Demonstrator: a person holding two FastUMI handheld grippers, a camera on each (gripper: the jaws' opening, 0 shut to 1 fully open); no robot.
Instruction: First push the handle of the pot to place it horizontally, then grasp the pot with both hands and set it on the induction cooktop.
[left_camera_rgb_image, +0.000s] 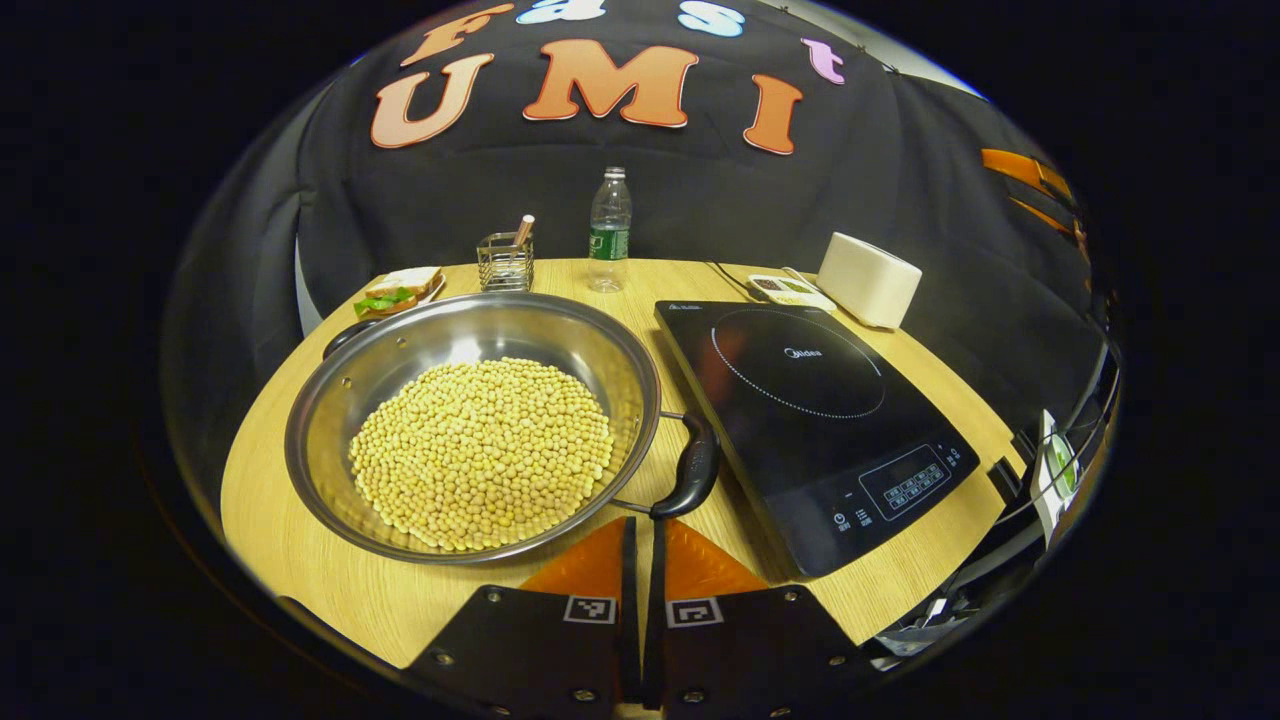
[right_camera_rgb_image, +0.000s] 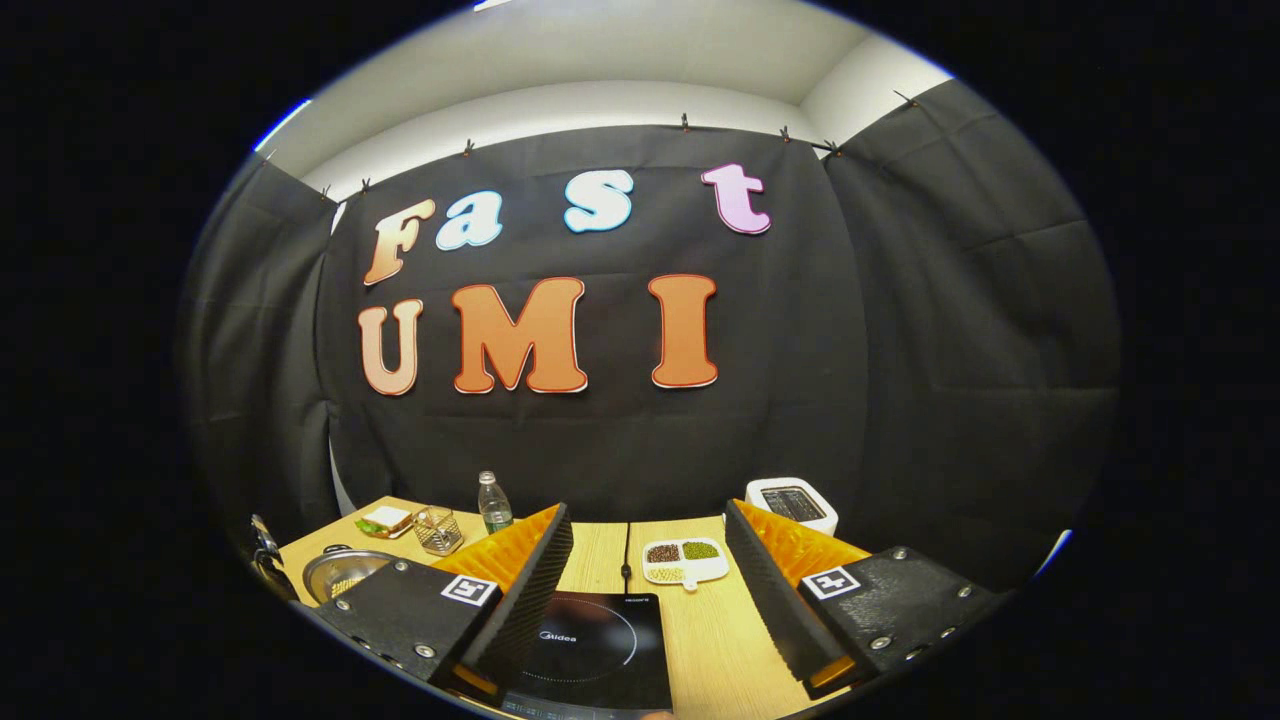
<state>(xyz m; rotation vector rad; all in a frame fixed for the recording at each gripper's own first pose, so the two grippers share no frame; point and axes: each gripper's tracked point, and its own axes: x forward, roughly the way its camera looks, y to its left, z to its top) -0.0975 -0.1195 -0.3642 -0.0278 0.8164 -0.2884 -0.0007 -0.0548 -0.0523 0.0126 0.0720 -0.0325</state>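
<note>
A wide steel pot (left_camera_rgb_image: 330, 420) heaped with yellow soybeans (left_camera_rgb_image: 482, 450) sits on the wooden table (left_camera_rgb_image: 270, 500) in the left gripper view. Its near black handle (left_camera_rgb_image: 695, 468) points toward the black induction cooktop (left_camera_rgb_image: 815, 420) on the right, and a second handle (left_camera_rgb_image: 345, 336) shows at the far rim. My left gripper (left_camera_rgb_image: 640, 535) is shut, its tips just below the near handle and apart from it. In the right gripper view my right gripper (right_camera_rgb_image: 648, 520) stands open above the cooktop (right_camera_rgb_image: 595, 650), with the pot (right_camera_rgb_image: 335, 570) low at the left.
At the table's back stand a plastic bottle (left_camera_rgb_image: 609, 230), a wire holder (left_camera_rgb_image: 505, 262), a sandwich on a plate (left_camera_rgb_image: 400, 290), a white box-shaped appliance (left_camera_rgb_image: 868, 280) and a small divided dish of beans (right_camera_rgb_image: 685, 562). A cable (right_camera_rgb_image: 626, 550) runs to the cooktop.
</note>
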